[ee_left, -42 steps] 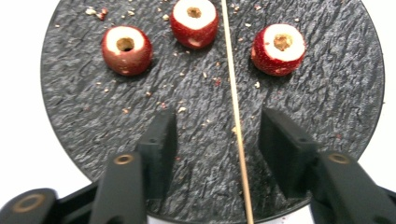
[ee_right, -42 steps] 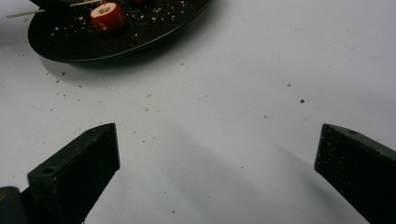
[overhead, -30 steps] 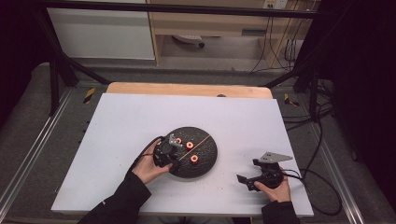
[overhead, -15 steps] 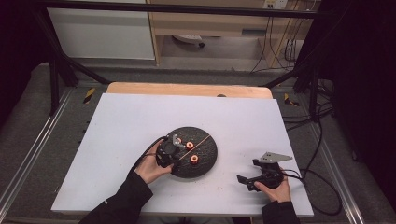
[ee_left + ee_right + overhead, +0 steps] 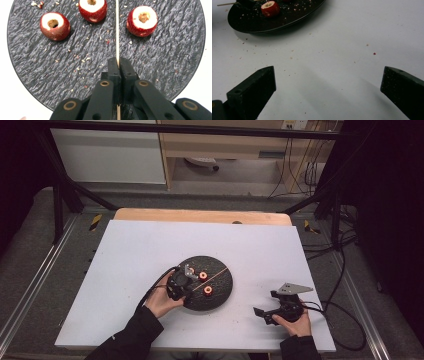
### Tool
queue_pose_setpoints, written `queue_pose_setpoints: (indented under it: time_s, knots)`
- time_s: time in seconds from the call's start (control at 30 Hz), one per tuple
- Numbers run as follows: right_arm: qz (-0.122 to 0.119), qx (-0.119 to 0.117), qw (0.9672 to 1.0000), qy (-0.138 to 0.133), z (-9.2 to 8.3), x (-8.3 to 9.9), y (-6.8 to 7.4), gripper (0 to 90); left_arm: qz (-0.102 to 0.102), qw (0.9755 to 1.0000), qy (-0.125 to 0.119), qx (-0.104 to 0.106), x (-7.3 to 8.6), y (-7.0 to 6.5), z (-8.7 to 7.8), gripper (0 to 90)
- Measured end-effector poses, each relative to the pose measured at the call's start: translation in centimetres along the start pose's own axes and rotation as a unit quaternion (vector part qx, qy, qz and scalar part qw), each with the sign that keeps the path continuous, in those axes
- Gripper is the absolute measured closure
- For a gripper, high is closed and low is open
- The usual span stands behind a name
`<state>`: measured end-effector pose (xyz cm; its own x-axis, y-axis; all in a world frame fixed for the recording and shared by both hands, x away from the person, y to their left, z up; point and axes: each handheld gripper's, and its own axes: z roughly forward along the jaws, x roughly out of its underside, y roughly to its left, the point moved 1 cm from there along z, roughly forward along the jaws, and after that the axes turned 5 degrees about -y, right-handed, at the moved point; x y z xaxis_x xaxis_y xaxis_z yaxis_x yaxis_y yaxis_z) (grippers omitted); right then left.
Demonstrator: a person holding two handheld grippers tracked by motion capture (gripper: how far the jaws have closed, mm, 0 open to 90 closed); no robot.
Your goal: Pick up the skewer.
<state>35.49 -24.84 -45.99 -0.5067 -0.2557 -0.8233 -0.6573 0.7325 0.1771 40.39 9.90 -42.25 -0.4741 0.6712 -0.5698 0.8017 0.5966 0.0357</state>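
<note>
- Left gripper [image 5: 118,65] is clamped on a thin wooden skewer [image 5: 117,30], jaws pressed tight with the stick pinched between them. They've just been closing onto it.
- That skewer lies across the round black slate plate [image 5: 175,50], running away from the jaws between the cored red fruits [image 5: 54,26], probably hawthorn berries; three of them sit toward the far side of the plate.
- Looks to me like the pick-up step: stick is grabbed, nothing threaded yet. Next move probably calls for lifting it and lining the tip up with a berry's hole, with something steadying the berry.
- Right gripper [image 5: 272,312] rests on the table near the right edge, jaws wide apart, holding nothing.
- Surface is a white tabletop [image 5: 150,245], dusted with crumbs near the plate.
- Room past the far edge: a wooden strip, a white cabinet, cables, grey carpet.
</note>
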Motion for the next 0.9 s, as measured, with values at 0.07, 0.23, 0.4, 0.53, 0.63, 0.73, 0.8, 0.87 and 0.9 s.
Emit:
queue_pose_setpoints:
  time_s: [0.07,0.23,0.4,0.53,0.63,0.73,0.8,0.87,0.9]
  knots:
    - [0.000,0.000,1.0000,0.001,0.0,0.0,0.0,0.8,-0.001,1.0000,-0.005,0.000,0.0,0.0,-0.1,88.2]
    - [-0.001,0.000,1.0000,0.001,0.0,0.0,0.0,0.8,-0.002,0.9999,-0.015,0.001,0.2,0.0,-0.6,88.3]
    - [-0.001,0.001,1.0000,0.000,0.0,0.0,0.0,0.8,-0.010,0.9994,-0.032,0.002,0.6,0.2,-1.3,88.3]
    - [0.001,0.001,1.0000,0.000,0.0,0.0,0.0,0.8,-0.018,0.9987,-0.048,0.003,1.1,0.4,-2.0,88.4]
    - [0.001,0.002,1.0000,0.002,0.0,0.0,0.0,0.8,-0.025,0.9977,-0.062,0.001,1.6,0.5,-2.5,88.3]
    - [0.002,0.002,1.0000,0.005,0.0,0.0,0.0,0.7,-0.034,0.9965,-0.076,0.003,2.1,0.7,-2.9,88.4]
    - [0.002,0.002,1.0000,0.005,0.1,0.0,0.0,0.7,-0.037,0.9958,-0.084,0.003,2.5,0.7,-3.2,88.3]
    - [0.004,0.002,1.0000,0.005,0.1,0.0,0.0,0.7,-0.042,0.9947,-0.094,0.001,2.9,0.7,-3.5,88.3]
    - [0.002,0.003,1.0000,0.005,0.0,0.0,0.0,0.7,-0.045,0.9941,-0.099,0.001,3.2,0.7,-3.7,88.3]
